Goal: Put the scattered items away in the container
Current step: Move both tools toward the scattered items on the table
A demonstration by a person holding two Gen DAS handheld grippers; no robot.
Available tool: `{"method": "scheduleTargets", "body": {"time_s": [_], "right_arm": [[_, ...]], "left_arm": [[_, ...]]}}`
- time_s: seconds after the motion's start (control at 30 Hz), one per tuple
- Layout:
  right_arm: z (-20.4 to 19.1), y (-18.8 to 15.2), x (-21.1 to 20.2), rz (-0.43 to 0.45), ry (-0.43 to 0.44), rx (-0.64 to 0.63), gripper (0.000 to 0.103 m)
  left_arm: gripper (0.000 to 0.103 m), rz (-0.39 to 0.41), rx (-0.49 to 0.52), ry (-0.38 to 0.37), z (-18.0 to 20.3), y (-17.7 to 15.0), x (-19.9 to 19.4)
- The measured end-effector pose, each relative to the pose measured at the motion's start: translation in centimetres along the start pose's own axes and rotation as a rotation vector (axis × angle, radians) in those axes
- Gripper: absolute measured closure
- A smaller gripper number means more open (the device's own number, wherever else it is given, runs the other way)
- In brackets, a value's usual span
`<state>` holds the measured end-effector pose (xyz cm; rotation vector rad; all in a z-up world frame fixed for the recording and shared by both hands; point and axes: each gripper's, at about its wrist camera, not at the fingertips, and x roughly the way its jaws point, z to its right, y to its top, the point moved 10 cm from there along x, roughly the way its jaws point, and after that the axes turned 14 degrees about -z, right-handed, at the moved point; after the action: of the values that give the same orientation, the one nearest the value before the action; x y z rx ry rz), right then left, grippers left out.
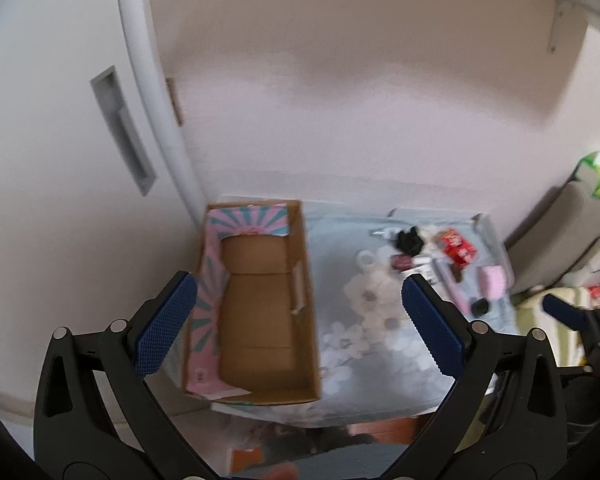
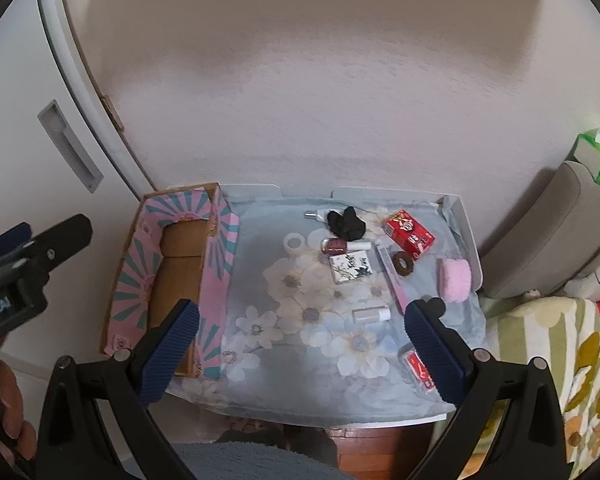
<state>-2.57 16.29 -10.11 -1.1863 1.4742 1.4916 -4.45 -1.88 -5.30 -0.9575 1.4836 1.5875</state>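
The left gripper (image 1: 300, 328), black-framed with ribbed blue pads, has its jaws spread wide and holds nothing; it hangs above the open brown cardboard box with pink-and-teal sunburst flaps (image 1: 260, 300). This view looks straight down onto the box's bare corrugated floor, which the right wrist view sees only at a slant past the printed side wall (image 2: 216, 280). The right gripper (image 2: 302, 344) is likewise spread and holds nothing, above the pale blue cloth printed with white flowers (image 2: 300, 320).

Only the right view shows the scattered items sharply. Nearest lies a flat red packet (image 2: 418, 368), partly behind the right pad, then a small white bottle (image 2: 371, 315) on its side. Farther off are a fluffy pink pad (image 2: 455, 280), a long pink stick (image 2: 392, 276), a brown ring-shaped scrunchie (image 2: 404, 264), a square floral-printed compact (image 2: 350, 266), a dark red nail polish bottle (image 2: 342, 245), a white tape roll (image 2: 295, 243), a red printed carton (image 2: 410, 234) and a crumpled black cloth (image 2: 346, 222).
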Motion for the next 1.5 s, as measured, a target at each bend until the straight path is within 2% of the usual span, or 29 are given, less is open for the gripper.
{"method": "scheduleTargets", "body": {"time_s": [0.07,0.2,0.33,0.5,0.57,0.7,0.77,0.87,0.97,1.07,1.2,1.3,1.4,1.5], "right_arm": [[-0.1,0.1,-0.1,0.004,0.002,0.002,0.001],[-0.3,0.3,-0.2,0.01,0.015,0.019,0.001],[0.0,0.6,-0.4,0.02,-0.024,0.026,0.001],[-0.1,1.0,-0.6,0.028,-0.034,0.023,0.001],[-0.1,1.0,-0.6,0.03,-0.031,0.024,0.001],[-0.2,1.2,-0.4,0.032,-0.03,0.027,0.001],[-0.2,1.2,-0.4,0.031,-0.028,0.027,0.001],[-0.2,1.2,-0.3,0.029,-0.02,0.031,0.001],[-0.3,1.1,-0.2,0.029,-0.024,0.029,0.001],[-0.1,1.1,-0.3,0.034,-0.026,0.029,0.001],[2.4,1.0,-1.1,0.067,-0.059,0.05,0.001],[6.6,0.1,-1.4,0.081,-0.097,0.092,0.001],[10.5,-1.2,-1.1,0.069,-0.122,0.141,0.001],[14.2,-3.4,0.2,0.038,-0.139,0.18,0.001]], "left_arm": [[0.001,0.016,-0.003,-0.048,0.2,0.1,-0.3],[0.001,0.055,-0.016,-0.071,0.1,0.6,-0.8],[0.001,0.02,0.005,-0.119,0.6,0.5,0.1],[0.001,-0.002,-0.006,-0.075,-0.2,0.7,0.9],[0.001,-0.009,-0.007,-0.082,-0.4,0.8,1.1],[0.001,0.054,-0.038,-0.093,-1.1,1.1,0.4],[0.001,0.089,-0.043,-0.148,-0.9,1.2,0.0],[0.001,0.085,-0.054,-0.214,-0.6,1.2,0.3],[0.001,0.05,-0.034,-0.159,-0.7,0.9,1.2],[0.001,0.04,-0.041,-0.139,-1.3,0.9,1.5],[0.001,0.057,-0.047,-0.113,-2.3,1.5,1.7],[0.001,0.061,-0.018,-0.122,-1.7,1.8,2.3],[0.001,0.029,0.031,-0.137,0.1,1.9,3.6],[0.001,-0.036,0.102,-0.164,3.8,1.4,5.5]]}}
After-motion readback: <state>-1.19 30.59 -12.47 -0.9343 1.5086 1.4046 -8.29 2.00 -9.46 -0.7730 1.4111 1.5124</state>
